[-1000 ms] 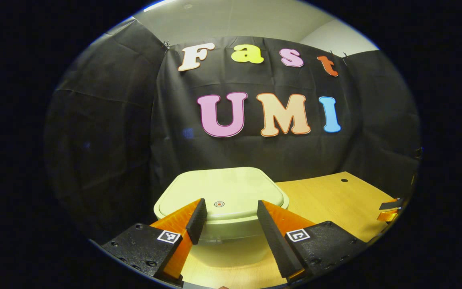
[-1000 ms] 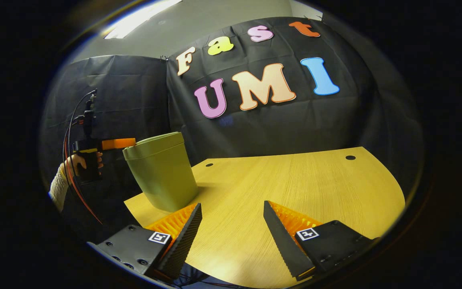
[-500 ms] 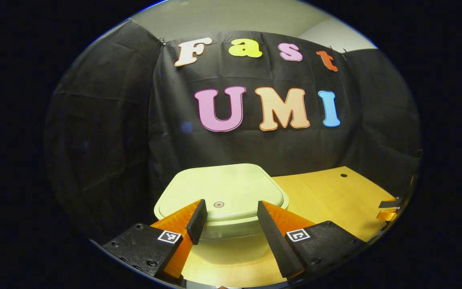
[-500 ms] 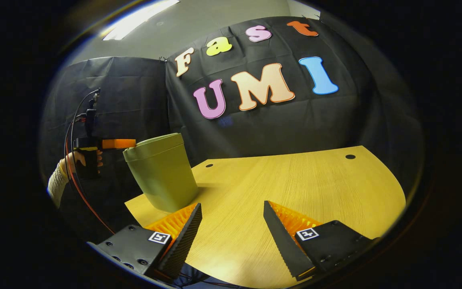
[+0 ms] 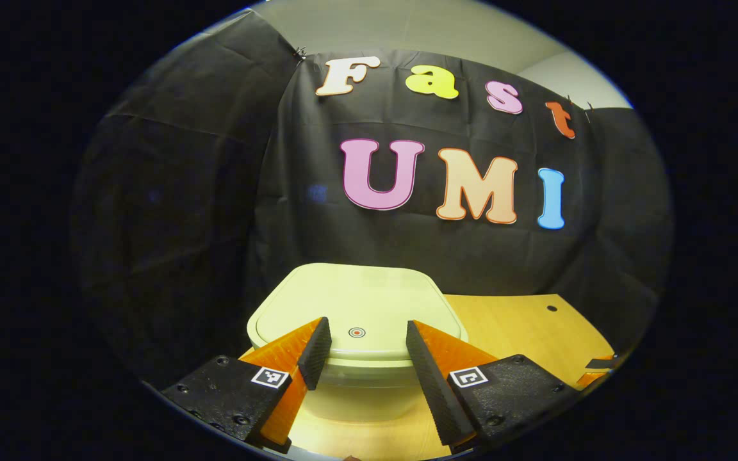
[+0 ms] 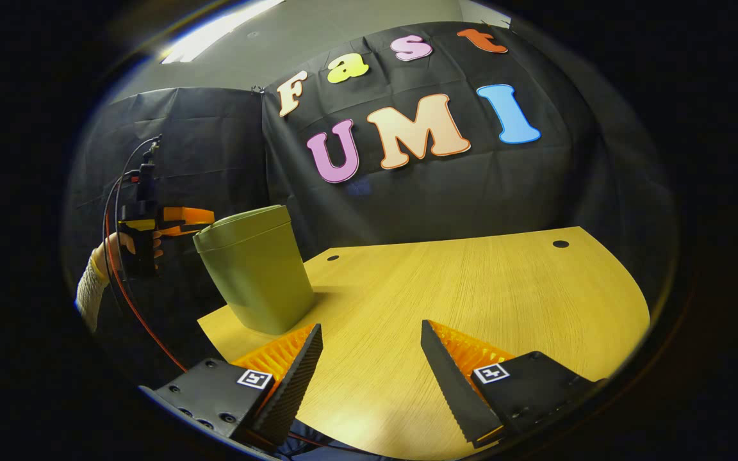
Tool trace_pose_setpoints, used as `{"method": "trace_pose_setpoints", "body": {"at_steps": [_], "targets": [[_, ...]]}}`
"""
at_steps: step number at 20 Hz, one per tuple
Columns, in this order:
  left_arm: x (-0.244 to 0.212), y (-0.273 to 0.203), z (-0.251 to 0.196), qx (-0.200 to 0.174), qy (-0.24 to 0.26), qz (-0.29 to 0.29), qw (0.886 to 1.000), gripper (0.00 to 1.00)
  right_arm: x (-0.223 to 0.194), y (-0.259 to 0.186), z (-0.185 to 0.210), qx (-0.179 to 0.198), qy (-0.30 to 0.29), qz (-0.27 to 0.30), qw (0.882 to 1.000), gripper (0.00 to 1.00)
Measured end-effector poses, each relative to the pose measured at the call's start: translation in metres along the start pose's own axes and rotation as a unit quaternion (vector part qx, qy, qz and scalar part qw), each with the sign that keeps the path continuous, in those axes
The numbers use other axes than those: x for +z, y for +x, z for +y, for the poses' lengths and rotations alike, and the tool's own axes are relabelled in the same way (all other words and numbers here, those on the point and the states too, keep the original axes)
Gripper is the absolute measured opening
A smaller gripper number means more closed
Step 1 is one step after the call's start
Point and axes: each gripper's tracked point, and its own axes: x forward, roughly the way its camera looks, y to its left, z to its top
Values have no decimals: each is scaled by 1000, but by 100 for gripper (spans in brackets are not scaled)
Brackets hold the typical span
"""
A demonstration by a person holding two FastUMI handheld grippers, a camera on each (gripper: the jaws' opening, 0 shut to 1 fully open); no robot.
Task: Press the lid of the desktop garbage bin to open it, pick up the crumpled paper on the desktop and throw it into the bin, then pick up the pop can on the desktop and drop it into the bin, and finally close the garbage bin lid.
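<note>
A pale green bin [image 6: 254,275] stands at the left end of the wooden table [image 6: 471,288], its lid [image 5: 356,304] down and flat with a small round mark near the front edge. My left gripper [image 5: 364,328] is open, its fingers straddling the lid's front edge just above it; in the right gripper view the same left gripper [image 6: 180,221], held by a hand [image 6: 122,246], sits beside the lid's rim. My right gripper [image 6: 372,333] is open over bare tabletop, to the right of the bin, with nothing between its fingers.
Black cloth walls close in behind and to the left of the table. Two small round holes [image 6: 560,244] mark the tabletop near its far edge. Cables [image 6: 119,282] hang from the left gripper's handle. In the left gripper view, the right gripper [image 5: 599,368] shows at the right edge.
My left gripper has tilted and turned slightly left over the bin lid, rising a little. The right gripper has barely moved. The lid stays down.
</note>
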Motion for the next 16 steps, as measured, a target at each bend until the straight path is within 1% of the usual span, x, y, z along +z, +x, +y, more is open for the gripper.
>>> {"method": "trace_pose_setpoints", "body": {"at_steps": [3, 7, 8, 9, 10, 13, 15, 16], "targets": [[-2, 2, -4, 7, 23, -1, 1000, 76, 1, 0, -1, 0, -2, -1, 1000, 98], [-4, 2, -5, 14, 98, -3, 995, 76, 4, -3, -2, 1, 2, -5, 1000, 98], [-1, 2, -6, 12, 109, -7, 994, 74, 4, -5, -1, 2, 3, -7, 1000, 93], [-3, 2, -5, 12, 114, -4, 993, 74, 6, -5, -1, 2, 3, -9, 1000, 93], [2, 2, -3, 13, 106, -10, 994, 73, 8, -6, -1, 2, 2, -11, 1000, 98], [5, 3, -3, 5, 74, -16, 997, 72, 8, -7, -1, 4, 3, -13, 1000, 98], [5, 4, 4, 14, 75, -14, 997, 72, 8, -8, -2, 1, 3, -14, 1000, 98], [8, 3, 6, 17, 74, -17, 997, 82, 8, -7, -4, -1, 3, -14, 1000, 98]]}}
